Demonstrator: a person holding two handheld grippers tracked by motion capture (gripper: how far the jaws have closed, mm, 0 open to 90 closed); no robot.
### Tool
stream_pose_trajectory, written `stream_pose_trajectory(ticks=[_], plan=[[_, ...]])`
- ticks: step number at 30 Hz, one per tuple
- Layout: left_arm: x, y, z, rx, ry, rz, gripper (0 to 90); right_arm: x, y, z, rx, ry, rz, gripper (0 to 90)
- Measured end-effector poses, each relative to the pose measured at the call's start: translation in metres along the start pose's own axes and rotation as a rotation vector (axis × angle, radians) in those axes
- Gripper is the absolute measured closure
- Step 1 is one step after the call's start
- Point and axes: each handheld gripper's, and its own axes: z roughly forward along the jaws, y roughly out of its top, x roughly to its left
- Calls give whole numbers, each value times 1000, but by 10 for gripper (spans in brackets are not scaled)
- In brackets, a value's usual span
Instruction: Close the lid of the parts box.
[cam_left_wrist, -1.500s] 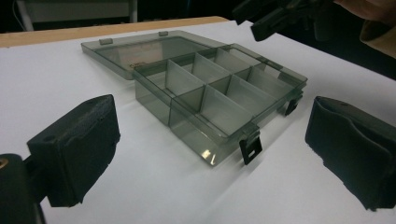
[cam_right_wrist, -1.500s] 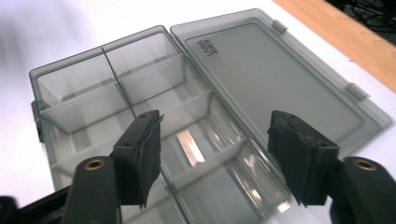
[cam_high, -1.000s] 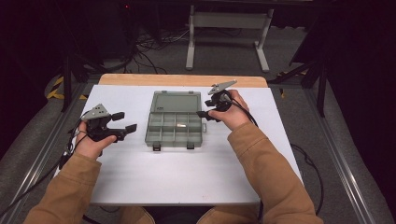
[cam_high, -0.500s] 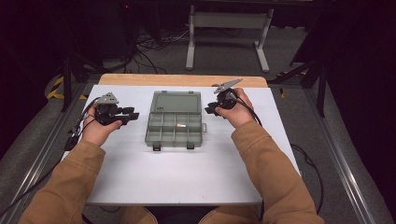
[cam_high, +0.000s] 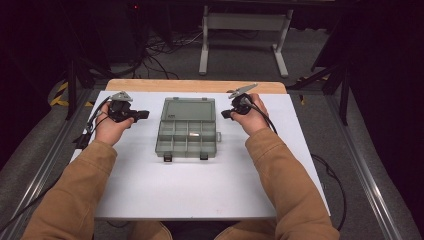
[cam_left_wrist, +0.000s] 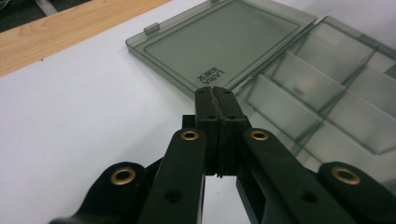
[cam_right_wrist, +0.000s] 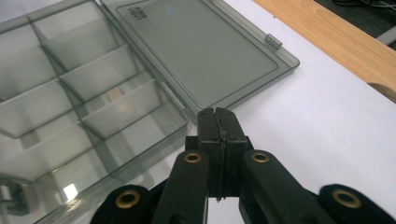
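1. Compartment box (cam_high: 187, 131): open, lid (cam_high: 190, 109) folded flat toward the far edge of the table (cam_high: 150, 190), tray with its dividers toward the near edge. Sits mid-table, slightly closer to the far edge than the near one, well apart from both side edges.
2. Tray mostly bare; one small pale item (cam_high: 194, 134) in a middle compartment, too small to identify. Same item visible through the tinted walls in the right gripper view (cam_right_wrist: 114, 95).
3. Left gripper (cam_high: 142, 114): jaws just closing, now fully together, nothing between them. Closer to the box than a second ago, moved in from the left edge; tip near the lid's left edge, not touching. Left gripper view confirms: pads (cam_left_wrist: 215, 100) pressed flat on each other, lid just beyond.
4. Right gripper (cam_high: 225, 114): jaws likewise just closing, now fully together and empty. Barely shifted; tip just beside the box's right side at the hinge line. Pads (cam_right_wrist: 218, 122) meet in the right gripper view, box corner ahead.
5. Reading: both grippers flanking the open box, closed tips aimed at the lid. Looks like setup to push or flip the lid over, not to pinch anything. Lid not yet contacted; closing step not started.
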Motion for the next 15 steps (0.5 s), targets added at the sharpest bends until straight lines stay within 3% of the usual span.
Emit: stream_pose_trajectory(ticks=[3,4,6,8,9,10,11,12,15], plan=[[3,3,6,12,-22,-41,898,-4,-2,4,0,-9,12,900],[6,5,7,4,-8,-12,898,-5,-2,4,0,-10,14,900],[5,9,9,14,-11,-18,898,-7,-3,6,2,-14,18,900],[6,14,10,17,3,20,897,-9,-4,8,3,-14,24,900],[3,15,12,32,-21,-18,896,-10,-4,9,6,-16,26,900],[5,17,12,25,10,17,896,-10,-5,11,3,-17,30,900],[3,17,13,44,-12,-16,896,-11,-5,12,2,-18,34,900],[6,19,16,50,8,1,895,-12,-5,13,2,-17,37,900],[9,19,20,65,18,-3,896,-14,-7,18,6,-18,43,900]])
